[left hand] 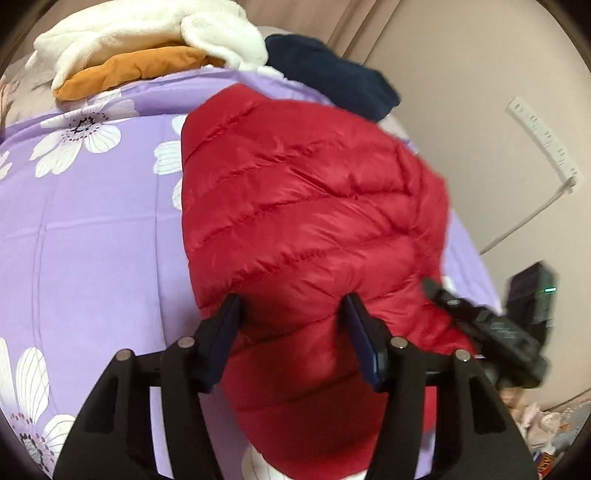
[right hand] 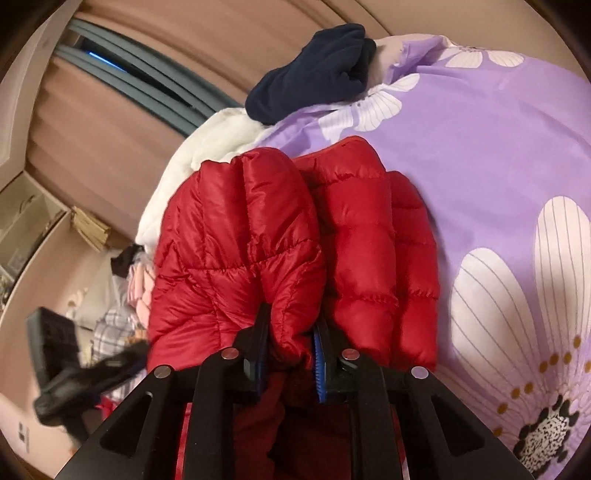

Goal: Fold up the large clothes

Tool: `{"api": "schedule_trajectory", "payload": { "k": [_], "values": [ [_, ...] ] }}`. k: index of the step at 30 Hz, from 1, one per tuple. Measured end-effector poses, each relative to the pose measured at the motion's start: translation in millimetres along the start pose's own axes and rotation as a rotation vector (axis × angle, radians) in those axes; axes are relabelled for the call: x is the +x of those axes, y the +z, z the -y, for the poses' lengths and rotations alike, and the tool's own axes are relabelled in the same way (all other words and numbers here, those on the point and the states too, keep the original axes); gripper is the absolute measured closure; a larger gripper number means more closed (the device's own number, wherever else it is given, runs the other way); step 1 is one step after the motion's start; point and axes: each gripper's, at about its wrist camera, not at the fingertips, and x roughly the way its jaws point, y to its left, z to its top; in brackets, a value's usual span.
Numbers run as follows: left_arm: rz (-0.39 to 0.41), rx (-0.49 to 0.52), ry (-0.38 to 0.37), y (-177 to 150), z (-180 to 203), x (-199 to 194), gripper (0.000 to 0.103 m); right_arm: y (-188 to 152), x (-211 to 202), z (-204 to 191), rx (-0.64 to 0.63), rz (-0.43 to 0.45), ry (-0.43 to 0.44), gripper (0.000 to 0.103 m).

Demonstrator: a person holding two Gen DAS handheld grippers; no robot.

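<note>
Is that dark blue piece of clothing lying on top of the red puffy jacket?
No, the navy garment lies apart at the far edge of the purple bedspread, beyond the red jacket.

Bed covered by a lilac sheet (left hand: 96, 221) printed with large white flowers. Lying on it: red quilted jacket (left hand: 303, 206), bunched; white fleece (left hand: 147, 29) stacked on an orange garment (left hand: 129, 70) at the far end; navy garment (left hand: 332, 70) beside them

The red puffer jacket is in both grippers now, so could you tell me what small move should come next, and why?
Probably lower the red puffer jacket flat onto the purple bedspread: the right gripper pinches a bunched edge, while the left gripper straddles the bulk with jaws apart.
</note>
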Motion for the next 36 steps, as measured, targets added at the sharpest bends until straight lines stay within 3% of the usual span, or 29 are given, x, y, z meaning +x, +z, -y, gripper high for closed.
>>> {"api": "schedule_trajectory", "payload": {
  "k": [2, 6, 9, 15, 23, 30, 36],
  "values": [
    [0.003, 0.003, 0.008, 1.0, 0.8, 2.1, 0.047, 3.6, -7.1, -11.4, -0.038, 0.026, -0.045, 0.076],
    [0.008, 0.045, 0.037, -0.7, 1.4, 0.4, 0.047, 8.3, -30.2, -36.9, -0.165, 0.132, -0.125, 0.074],
    [0.010, 0.068, 0.055, -1.4, 1.8, 0.1, 0.047, 13.7, -37.3, -58.3, -0.257, 0.173, -0.117, 0.074],
    [0.020, 0.118, 0.087, -3.0, 5.5, -0.1, 0.047, 25.4, -8.0, -83.1, -0.346, 0.135, -0.079, 0.075],
    [0.018, 0.143, 0.096, -1.3, 5.4, 5.5, 0.047, 31.7, 46.7, -69.7, -0.336, 0.002, -0.223, 0.076],
    [0.011, 0.142, 0.099, -0.1, 7.5, 10.2, 0.047, 31.8, 53.6, -54.1, -0.292, -0.037, -0.232, 0.084],
    [0.040, 0.164, 0.090, -15.0, 19.0, -16.6, 0.047, 29.0, 41.6, -55.8, -0.270, -0.019, -0.196, 0.086]
  ]
}}
